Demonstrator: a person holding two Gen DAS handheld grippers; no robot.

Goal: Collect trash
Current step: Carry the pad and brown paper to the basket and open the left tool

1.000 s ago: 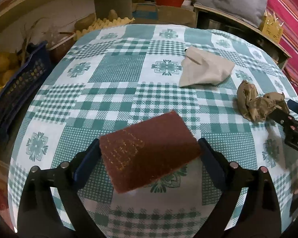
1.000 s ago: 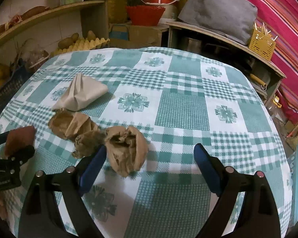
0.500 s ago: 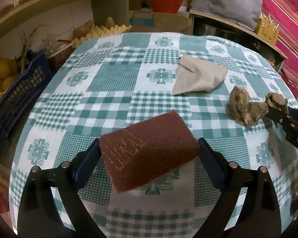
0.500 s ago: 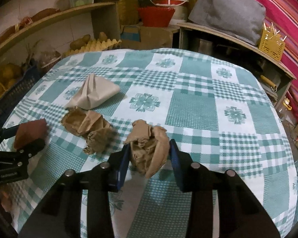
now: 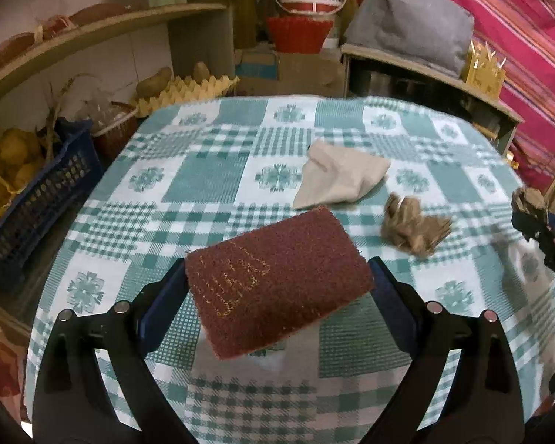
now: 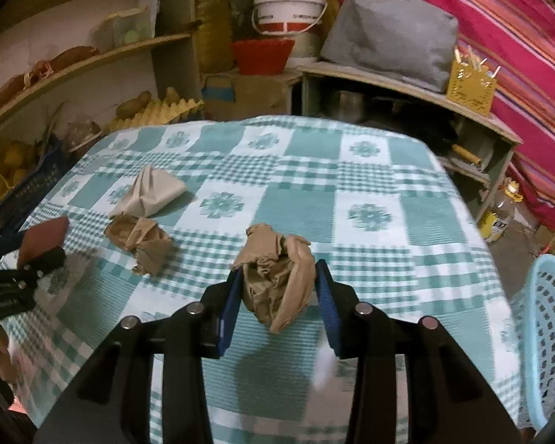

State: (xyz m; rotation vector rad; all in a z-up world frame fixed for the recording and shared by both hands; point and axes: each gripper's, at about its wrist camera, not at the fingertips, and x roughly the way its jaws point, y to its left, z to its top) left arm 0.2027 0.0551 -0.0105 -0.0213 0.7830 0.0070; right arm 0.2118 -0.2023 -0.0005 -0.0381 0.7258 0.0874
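Observation:
My left gripper (image 5: 279, 290) is shut on a dark red scouring pad (image 5: 277, 281) and holds it above the checked tablecloth (image 5: 218, 177). My right gripper (image 6: 277, 296) is shut on a crumpled brown paper ball (image 6: 277, 277), lifted off the table. A second crumpled brown paper (image 5: 412, 227) lies on the cloth, also in the right wrist view (image 6: 138, 238). A folded beige paper (image 5: 338, 175) lies beyond it, seen too in the right wrist view (image 6: 150, 192). The right gripper shows at the right edge of the left wrist view (image 5: 536, 218).
A light blue perforated basket (image 6: 547, 336) stands beside the table at the right. A dark blue crate (image 5: 29, 207) with potatoes sits at the left. Shelves, an egg tray (image 5: 188, 90), a red bowl (image 6: 262, 55) and a white bucket (image 6: 288, 9) stand behind the table.
My right gripper closed on the brown paper ball and lifted it off the cloth. My left gripper rose and drew back a little with the pad.

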